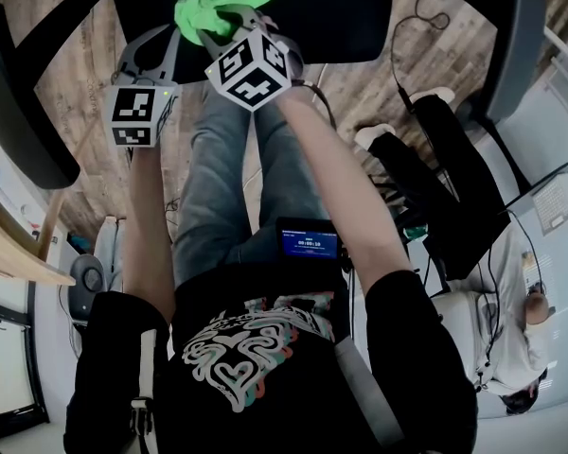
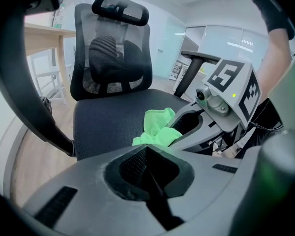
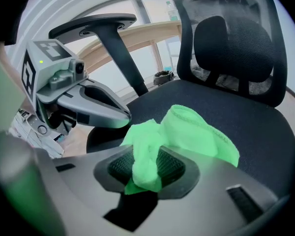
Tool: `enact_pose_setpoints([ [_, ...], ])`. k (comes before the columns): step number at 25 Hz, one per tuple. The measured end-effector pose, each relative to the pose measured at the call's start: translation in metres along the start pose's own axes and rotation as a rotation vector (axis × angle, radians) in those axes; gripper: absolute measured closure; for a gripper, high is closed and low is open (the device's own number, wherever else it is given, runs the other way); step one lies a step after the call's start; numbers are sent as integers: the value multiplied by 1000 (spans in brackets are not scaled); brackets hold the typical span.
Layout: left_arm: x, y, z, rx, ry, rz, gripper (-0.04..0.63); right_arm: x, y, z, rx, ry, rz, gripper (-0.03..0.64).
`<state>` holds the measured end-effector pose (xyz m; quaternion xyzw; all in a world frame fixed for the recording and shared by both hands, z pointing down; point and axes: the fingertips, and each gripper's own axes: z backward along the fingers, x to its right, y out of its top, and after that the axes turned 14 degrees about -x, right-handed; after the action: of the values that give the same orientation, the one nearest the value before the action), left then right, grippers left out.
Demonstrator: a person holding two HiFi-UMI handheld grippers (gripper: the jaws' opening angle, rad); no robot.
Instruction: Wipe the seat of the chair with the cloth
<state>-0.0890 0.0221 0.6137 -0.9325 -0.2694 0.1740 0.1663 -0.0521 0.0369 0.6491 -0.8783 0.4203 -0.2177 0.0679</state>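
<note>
my right claw [image 3: 146, 167] pinches the cloth [image 3: 199, 134] over the seat [image 3: 258, 127], perhaps touching, to wipe; left claw [image 2: 148, 168] closed, empty.

**Cloth at the near edge of the seat, grippers side by side**

The cloth [image 3: 187, 136] lies on the seat [image 1: 360, 17], at its near edge, and one part of it sits between the jaws of the right gripper [image 1: 232, 22]. The left gripper [image 1: 156, 50] is just left of the right one, over the near left corner of the seat, apart from the cloth. The backrest [image 2: 113, 58] stands at the far side of the seat. One armrest [image 1: 19, 102] is on the left and the other armrest [image 1: 516, 36] on the right. A table [image 2: 44, 33] stands left of the chair.
</note>
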Motion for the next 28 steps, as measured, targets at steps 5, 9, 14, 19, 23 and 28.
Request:
enact_pose_setpoints([
  [5, -1, -4, 5, -3, 4, 6, 595, -5, 1, 1, -7, 4, 6, 495],
  [9, -5, -3, 6, -5, 15, 13, 595, -5, 2, 2, -15, 12, 27, 495],
  [14, -10, -2, 2, -9, 27, 35, 595, -3, 1, 1, -13, 8, 31, 495],
  [19, -12, 0, -1, -10, 37, 45, 595, -5, 5, 3, 12, 26, 15, 495],
  [23, -10, 3, -7, -23, 34, 49, 595, -1, 3, 8, 14, 29, 14, 495],
  [28, -5, 13, -11, -37, 18, 21, 595, 11, -3, 15, 20, 7, -20, 495],
])
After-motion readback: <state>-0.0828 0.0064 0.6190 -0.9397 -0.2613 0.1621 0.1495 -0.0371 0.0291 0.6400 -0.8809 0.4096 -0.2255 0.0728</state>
